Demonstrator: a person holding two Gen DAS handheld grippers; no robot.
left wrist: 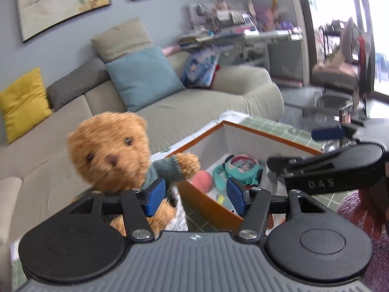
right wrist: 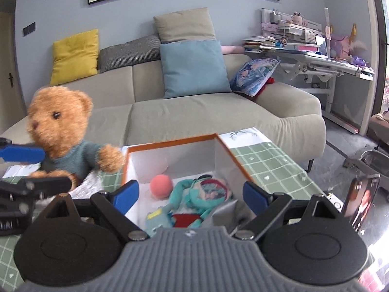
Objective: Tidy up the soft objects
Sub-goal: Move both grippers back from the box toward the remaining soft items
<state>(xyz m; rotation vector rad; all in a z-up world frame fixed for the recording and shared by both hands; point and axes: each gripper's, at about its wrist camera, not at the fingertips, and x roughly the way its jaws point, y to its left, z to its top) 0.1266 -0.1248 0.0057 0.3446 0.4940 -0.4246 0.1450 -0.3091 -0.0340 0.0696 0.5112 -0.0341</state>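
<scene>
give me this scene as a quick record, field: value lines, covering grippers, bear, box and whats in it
left gripper: open, teddy bear beside its left finger, not clamped
right gripper: open, empty, aimed over the box
teddy bear: brown, teal sweater, upright just left of the box, outside it
box: orange rim, white inside, open top, on a green checked cloth
box contents: pink ball, teal plush toy, small blue toy, grey fabric
backdrop: beige sofa with cushions
</scene>
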